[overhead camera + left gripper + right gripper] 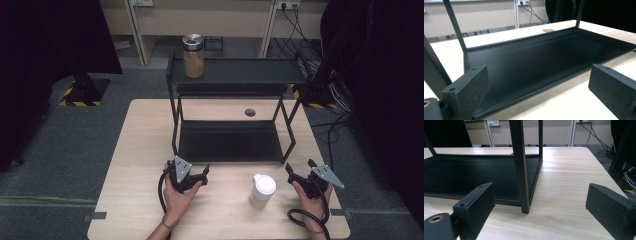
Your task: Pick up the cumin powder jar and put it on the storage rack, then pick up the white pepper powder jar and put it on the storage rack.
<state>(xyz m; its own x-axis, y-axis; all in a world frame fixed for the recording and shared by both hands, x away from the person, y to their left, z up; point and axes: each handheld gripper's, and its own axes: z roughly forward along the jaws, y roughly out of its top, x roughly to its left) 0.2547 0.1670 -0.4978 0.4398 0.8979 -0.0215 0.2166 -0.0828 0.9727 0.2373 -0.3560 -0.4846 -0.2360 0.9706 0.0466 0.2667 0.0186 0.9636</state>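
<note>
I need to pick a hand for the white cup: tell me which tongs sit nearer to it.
Right. The right tongs sit just to the right of the white cup, open and empty. The left tongs rest farther off on its left, also open.

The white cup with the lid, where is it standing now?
In the high view the white cup stands on the table, in front of the black rack, nearer the right gripper.

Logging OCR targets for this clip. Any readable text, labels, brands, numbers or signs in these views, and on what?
No readable text in these views.
White lidded cup: no print shows on it.
Jar on the rack's top shelf: no label visible.
Yellow-black hazard stripes on the floor: a marking only, no words.
Wall socket plate: too small and blurred to read.
</note>
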